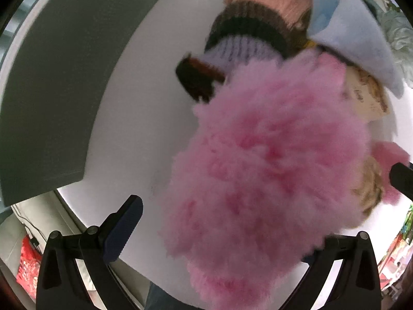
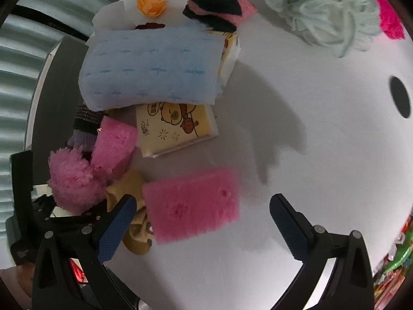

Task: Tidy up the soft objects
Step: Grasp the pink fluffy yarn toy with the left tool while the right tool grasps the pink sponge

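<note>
Partly sorted: left gripper (image 1: 227,232) spread wide around pink fluffy item (image 1: 263,160), grip uncertain; right gripper (image 2: 204,222) wide, empty; pink sponge (image 2: 192,206) ahead, yarn (image 2: 320,7) far ahead remain loose.

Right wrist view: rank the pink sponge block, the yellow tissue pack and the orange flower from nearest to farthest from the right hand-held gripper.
1. Pink sponge block, just ahead, toward the left finger.
2. Yellow tissue pack, behind it, partly under the blue cloth.
3. Orange flower, at the table's far edge.
</note>
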